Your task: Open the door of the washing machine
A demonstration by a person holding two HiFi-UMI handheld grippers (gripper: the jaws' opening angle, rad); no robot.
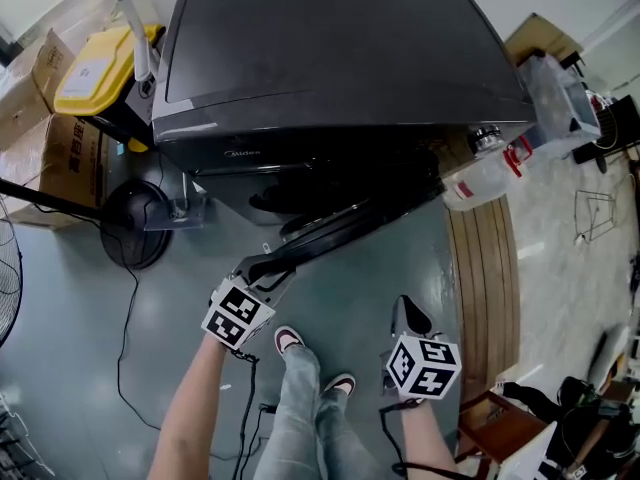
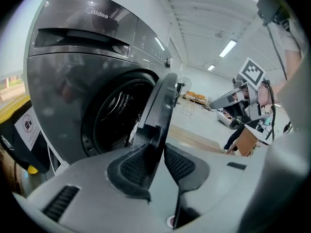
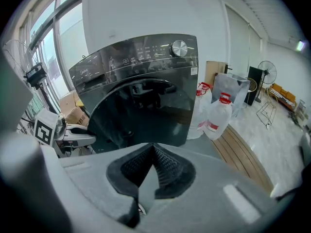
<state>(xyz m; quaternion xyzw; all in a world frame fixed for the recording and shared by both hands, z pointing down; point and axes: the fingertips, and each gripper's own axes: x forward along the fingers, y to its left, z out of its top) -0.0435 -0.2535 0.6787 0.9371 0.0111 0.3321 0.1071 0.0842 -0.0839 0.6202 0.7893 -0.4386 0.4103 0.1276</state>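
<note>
A dark grey front-loading washing machine [image 1: 330, 58] stands ahead of me. Its round door [image 1: 340, 230] is swung partly out towards me, and the drum opening [image 2: 114, 113] shows behind it. My left gripper [image 1: 256, 268] is at the door's free edge. In the left gripper view the door [image 2: 158, 110] runs edge-on between the pads of that gripper [image 2: 158, 147], which grip it. My right gripper [image 1: 408, 313] hangs low on the right, apart from the machine. In the right gripper view its jaws [image 3: 153, 152] are shut and empty, facing the dark glass of the door [image 3: 141, 115].
Left of the machine are a yellow bin [image 1: 95, 63], cardboard boxes [image 1: 70, 158] and a fan's round base [image 1: 135, 223] with a cable. To the right stand plastic water jugs [image 1: 480, 178] and a clear box [image 1: 560, 93] by a wooden strip [image 1: 485, 268]. My shoes [image 1: 300, 353] are below.
</note>
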